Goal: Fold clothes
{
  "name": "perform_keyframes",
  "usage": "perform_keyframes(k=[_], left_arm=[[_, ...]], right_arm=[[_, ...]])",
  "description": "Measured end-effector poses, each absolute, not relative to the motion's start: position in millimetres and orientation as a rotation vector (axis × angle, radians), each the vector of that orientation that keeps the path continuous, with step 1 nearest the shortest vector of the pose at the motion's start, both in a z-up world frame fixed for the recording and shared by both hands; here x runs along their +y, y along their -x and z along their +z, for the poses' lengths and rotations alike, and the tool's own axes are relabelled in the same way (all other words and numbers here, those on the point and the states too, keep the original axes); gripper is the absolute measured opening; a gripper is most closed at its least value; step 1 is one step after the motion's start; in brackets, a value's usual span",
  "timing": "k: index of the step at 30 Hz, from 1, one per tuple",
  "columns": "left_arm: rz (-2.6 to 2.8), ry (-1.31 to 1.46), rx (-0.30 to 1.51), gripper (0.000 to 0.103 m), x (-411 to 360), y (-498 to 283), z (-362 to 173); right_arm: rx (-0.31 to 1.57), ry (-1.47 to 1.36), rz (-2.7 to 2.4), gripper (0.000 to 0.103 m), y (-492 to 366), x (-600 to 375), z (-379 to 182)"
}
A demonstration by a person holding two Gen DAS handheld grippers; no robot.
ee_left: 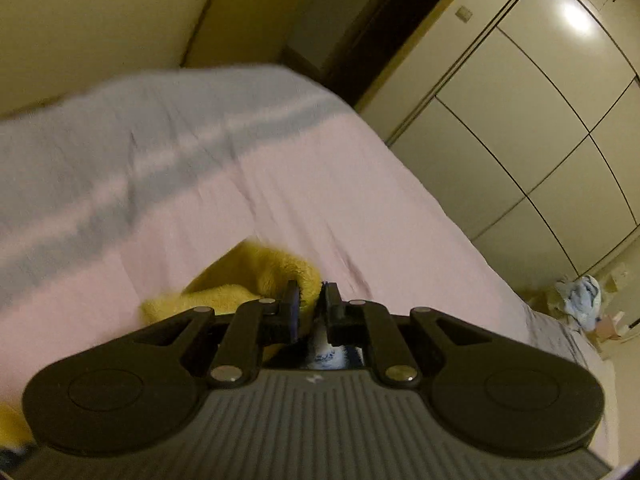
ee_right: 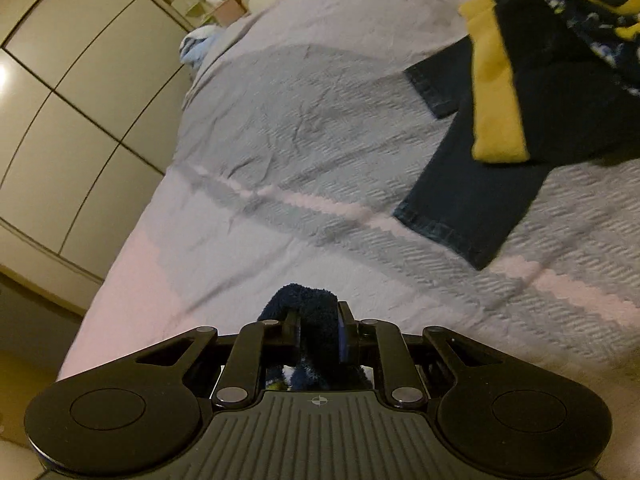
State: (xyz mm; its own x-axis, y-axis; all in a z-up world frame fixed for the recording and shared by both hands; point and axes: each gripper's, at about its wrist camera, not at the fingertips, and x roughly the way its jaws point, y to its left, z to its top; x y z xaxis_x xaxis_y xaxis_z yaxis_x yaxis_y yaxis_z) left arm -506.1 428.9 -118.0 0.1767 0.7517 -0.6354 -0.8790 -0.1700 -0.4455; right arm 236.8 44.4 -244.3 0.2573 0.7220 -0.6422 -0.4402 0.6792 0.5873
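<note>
The left gripper [ee_left: 310,294] is clamped on a fold of fuzzy yellow fabric [ee_left: 256,272], which bunches just ahead of its fingers and trails off to the left of them over the pink and grey bedspread [ee_left: 224,168]; a bit of white and blue printed cloth shows between the linkages behind the pads. The right gripper [ee_right: 319,320] is pinched on a roll of dark navy fleece [ee_right: 304,300] that bulges out past its fingertips. Well ahead and to the right of it, dark jeans [ee_right: 460,200] lie flat on the bed under a heap of navy and yellow clothes [ee_right: 520,80]. Pale wardrobe doors [ee_left: 540,120] stand beyond the bed's edge.
</note>
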Motion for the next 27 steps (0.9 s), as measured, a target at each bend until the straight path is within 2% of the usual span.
perform_keyframes(k=[3, 6, 9, 10, 11, 13, 17, 19, 21, 23, 25, 27], left_arm=[[1.569, 0.951, 0.291, 0.015, 455, 507, -135], [1.579, 1.118, 0.390, 0.021, 480, 510, -191], [1.578, 1.214, 0.489, 0.021, 476, 506, -236], [1.569, 1.206, 0.503, 0.022, 469, 505, -242], [1.558, 1.190, 0.513, 0.023, 461, 504, -247], [1.535, 1.145, 0.555, 0.031, 448, 502, -255], [1.489, 1.090, 0.702, 0.033, 452, 499, -275], [1.485, 1.096, 0.729, 0.041, 457, 502, -284], [1.492, 1.117, 0.731, 0.041, 463, 505, -293], [1.492, 1.180, 0.676, 0.045, 472, 508, -303], [1.490, 1.264, 0.654, 0.062, 485, 510, -320], [1.516, 1.322, 0.671, 0.060, 492, 513, -340]], right_arm=[[1.097, -0.333, 0.776, 0.015, -242, 70, -258], [1.162, -0.261, 0.732, 0.016, -240, 95, -275], [1.218, -0.161, 0.700, 0.017, -236, 119, -290], [1.213, -0.128, 0.715, 0.019, -232, 123, -290], [1.207, -0.094, 0.729, 0.026, -228, 127, -291], [1.253, 0.039, 0.816, 0.034, -222, 131, -286], [1.181, 0.181, 0.877, 0.053, -216, 131, -286], [1.164, 0.242, 0.892, 0.054, -212, 131, -288], [1.149, 0.279, 0.903, 0.054, -209, 135, -292], [1.138, 0.295, 0.910, 0.056, -207, 141, -296], [1.133, 0.299, 0.912, 0.059, -208, 151, -302], [1.134, 0.329, 0.905, 0.062, -208, 162, -312]])
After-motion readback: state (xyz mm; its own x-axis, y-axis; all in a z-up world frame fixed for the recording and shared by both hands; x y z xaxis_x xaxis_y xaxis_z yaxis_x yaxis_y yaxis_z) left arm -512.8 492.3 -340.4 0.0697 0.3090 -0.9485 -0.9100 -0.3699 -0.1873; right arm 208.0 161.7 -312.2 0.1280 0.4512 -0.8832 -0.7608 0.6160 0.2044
